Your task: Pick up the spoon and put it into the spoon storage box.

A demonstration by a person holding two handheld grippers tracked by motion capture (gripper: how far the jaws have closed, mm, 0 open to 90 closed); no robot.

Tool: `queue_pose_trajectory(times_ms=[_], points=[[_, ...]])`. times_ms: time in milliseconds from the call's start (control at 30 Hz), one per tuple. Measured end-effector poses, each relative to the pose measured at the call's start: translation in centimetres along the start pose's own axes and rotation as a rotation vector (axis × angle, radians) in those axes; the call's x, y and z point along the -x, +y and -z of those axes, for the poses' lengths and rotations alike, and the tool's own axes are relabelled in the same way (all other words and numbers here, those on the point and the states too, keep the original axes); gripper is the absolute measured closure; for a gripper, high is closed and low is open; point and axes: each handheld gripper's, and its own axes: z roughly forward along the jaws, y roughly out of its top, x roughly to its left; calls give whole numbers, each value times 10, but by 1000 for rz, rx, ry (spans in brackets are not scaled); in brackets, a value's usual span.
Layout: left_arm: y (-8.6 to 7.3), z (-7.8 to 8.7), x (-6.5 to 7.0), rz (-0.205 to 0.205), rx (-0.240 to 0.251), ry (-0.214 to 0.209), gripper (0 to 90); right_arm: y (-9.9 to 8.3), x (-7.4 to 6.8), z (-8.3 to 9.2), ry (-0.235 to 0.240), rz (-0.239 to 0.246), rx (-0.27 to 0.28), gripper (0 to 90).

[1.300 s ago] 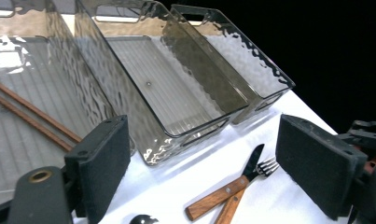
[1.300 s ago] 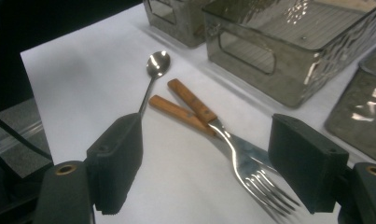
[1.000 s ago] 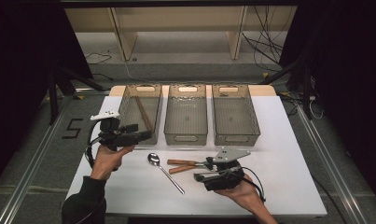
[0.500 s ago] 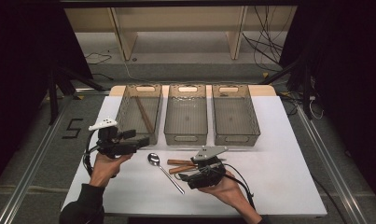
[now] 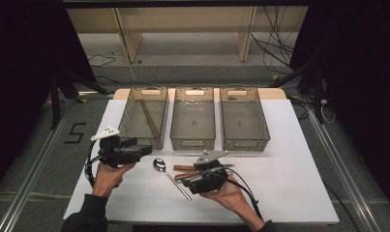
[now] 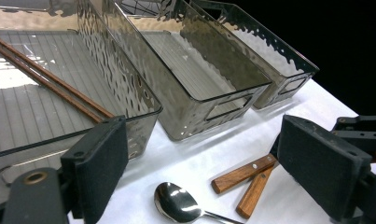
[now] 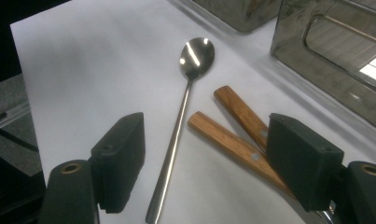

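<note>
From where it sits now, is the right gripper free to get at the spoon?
Probably yes. The right gripper is open just above the spoon, whose handle lies bare on the table between the jaws; the wooden handles lie close beside it.

A shiny spoon (image 7: 176, 126) lies on the white table (image 5: 289, 174), and its long handle runs between the two jaws of the right gripper (image 7: 204, 140). Two wooden handles (image 7: 237, 140) lie touching each other, just beside that gripper's right-hand jaw. Three see-through bins stand in a row in front of the left gripper (image 6: 199, 158), and the left bin (image 6: 143, 100), closest to its left-hand jaw, has two brown chopsticks (image 6: 50, 81) in it.
</note>
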Motion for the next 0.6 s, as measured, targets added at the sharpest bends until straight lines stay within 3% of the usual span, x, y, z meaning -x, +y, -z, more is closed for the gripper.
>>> queue_pose_trajectory(times_ms=[233,367,600], points=[[-8,0,1,-6,15,4,160,10,-1,-15,-23,-8,-33,344],[-12,2,-2,11,20,14,159,16,-5,-29,-34,-2,-70,389],[-14,7,-4,20,35,25,160,30,-16,-55,-18,49,-119,490]])
